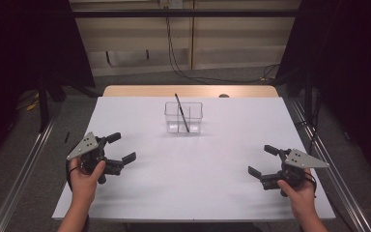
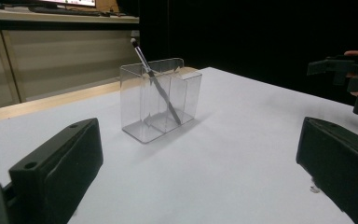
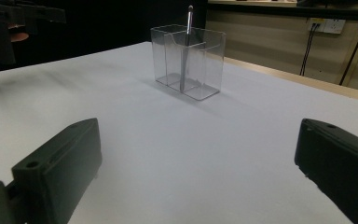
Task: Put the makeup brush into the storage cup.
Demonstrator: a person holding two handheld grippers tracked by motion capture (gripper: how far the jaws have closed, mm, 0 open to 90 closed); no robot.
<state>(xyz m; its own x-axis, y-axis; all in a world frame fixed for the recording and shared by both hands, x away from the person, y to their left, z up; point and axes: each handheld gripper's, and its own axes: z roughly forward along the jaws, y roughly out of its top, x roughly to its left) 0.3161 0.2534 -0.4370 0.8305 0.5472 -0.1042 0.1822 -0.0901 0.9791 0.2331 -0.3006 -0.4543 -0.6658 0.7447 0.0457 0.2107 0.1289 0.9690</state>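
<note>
A clear plastic holder (image 1: 183, 117) with compartments stands on the white table (image 1: 193, 183), toward the far middle. A dark slim pen-like stick (image 1: 181, 112) leans inside it, its top poking above the rim. My left gripper (image 1: 121, 147) rests open at the near left, held by a hand. My right gripper (image 1: 262, 160) stands open at the near right. In the left gripper view the holder (image 2: 161, 100) and stick (image 2: 156, 84) lie ahead between the wide-apart jaws. In the right gripper view the holder (image 3: 189, 60) sits ahead, slightly left. Nothing is between either pair of jaws.
A wooden strip (image 1: 188, 91) borders the table's far edge. Metal rails (image 1: 24, 169) run along both sides. Cables (image 1: 183, 67) hang by the back wall. The right gripper (image 2: 349, 70) shows far off in the left gripper view.
</note>
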